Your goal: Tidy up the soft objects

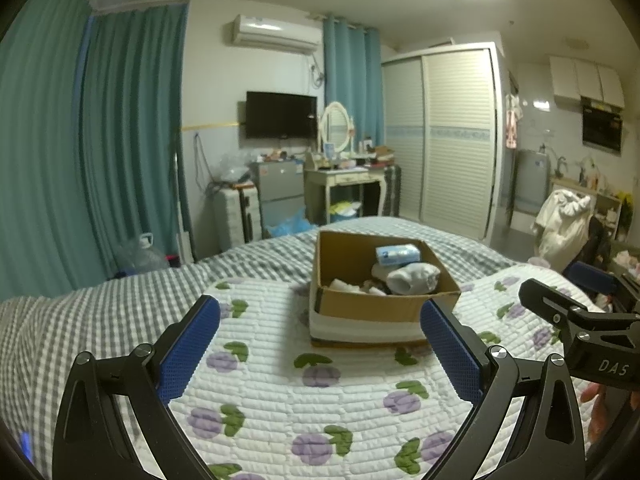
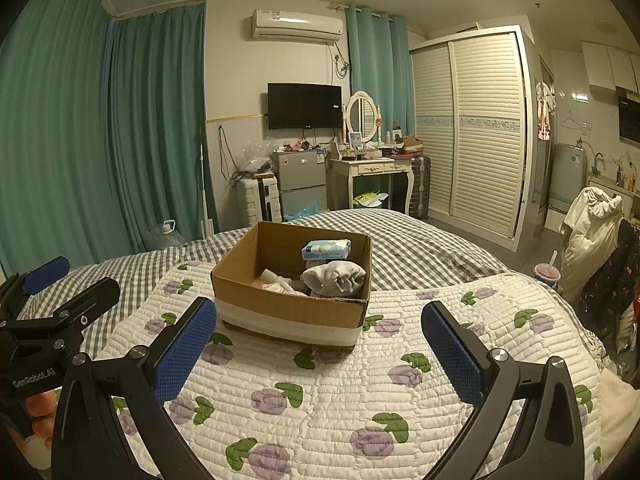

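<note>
An open cardboard box [image 1: 384,306] [image 2: 288,304] stands on the quilted floral blanket [image 1: 320,400] [image 2: 340,392] on the bed. Inside lie a blue tissue pack [image 1: 398,255] [image 2: 326,249], a rolled grey-white sock [image 1: 414,278] [image 2: 334,278] and other pale soft items [image 1: 348,285] [image 2: 276,283]. My left gripper [image 1: 320,344] is open and empty, hovering just short of the box. My right gripper [image 2: 320,348] is open and empty, also short of the box. Each gripper shows at the edge of the other's view [image 1: 576,304] [image 2: 52,292].
A grey checked sheet [image 1: 100,304] [image 2: 420,240] covers the rest of the bed. Beyond stand a suitcase [image 2: 258,196], small fridge [image 2: 300,178], dressing table [image 2: 372,172], wardrobe [image 2: 472,128] and teal curtains [image 2: 100,128]. A chair with clothes [image 2: 592,232] and a drink cup [image 2: 546,274] stand at the right.
</note>
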Available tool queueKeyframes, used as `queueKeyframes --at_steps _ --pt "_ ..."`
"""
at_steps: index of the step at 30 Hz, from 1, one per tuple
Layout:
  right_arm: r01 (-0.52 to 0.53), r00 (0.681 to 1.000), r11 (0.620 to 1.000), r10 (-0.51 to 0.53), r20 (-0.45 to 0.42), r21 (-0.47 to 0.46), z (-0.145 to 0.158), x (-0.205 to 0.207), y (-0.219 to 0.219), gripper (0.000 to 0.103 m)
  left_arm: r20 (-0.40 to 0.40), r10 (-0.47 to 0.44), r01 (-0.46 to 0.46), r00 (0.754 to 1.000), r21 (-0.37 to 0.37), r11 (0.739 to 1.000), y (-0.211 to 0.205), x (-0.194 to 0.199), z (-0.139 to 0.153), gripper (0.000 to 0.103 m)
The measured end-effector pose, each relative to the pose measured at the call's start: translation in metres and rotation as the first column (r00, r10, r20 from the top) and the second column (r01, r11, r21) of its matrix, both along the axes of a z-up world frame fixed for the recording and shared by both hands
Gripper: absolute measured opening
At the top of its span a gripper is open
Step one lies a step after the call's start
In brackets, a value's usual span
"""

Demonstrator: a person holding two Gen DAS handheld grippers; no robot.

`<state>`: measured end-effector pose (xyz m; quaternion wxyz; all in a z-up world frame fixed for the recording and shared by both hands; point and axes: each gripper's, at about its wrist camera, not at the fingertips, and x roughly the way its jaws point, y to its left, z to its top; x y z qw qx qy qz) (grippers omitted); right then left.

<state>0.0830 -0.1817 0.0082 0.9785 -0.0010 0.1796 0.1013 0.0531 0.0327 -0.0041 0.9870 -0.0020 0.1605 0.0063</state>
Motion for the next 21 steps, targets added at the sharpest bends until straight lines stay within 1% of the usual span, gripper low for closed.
queueKeyframes --at_steps 21 --pt "0.007 1.000 1.000 -0.007 -0.011 -0.001 -0.0043 -0.0009 0.0014 0.103 -0.003 -0.002 0.002 1.000 0.001 1.000 0.0025 -0.0006 -0.0002 0.102"
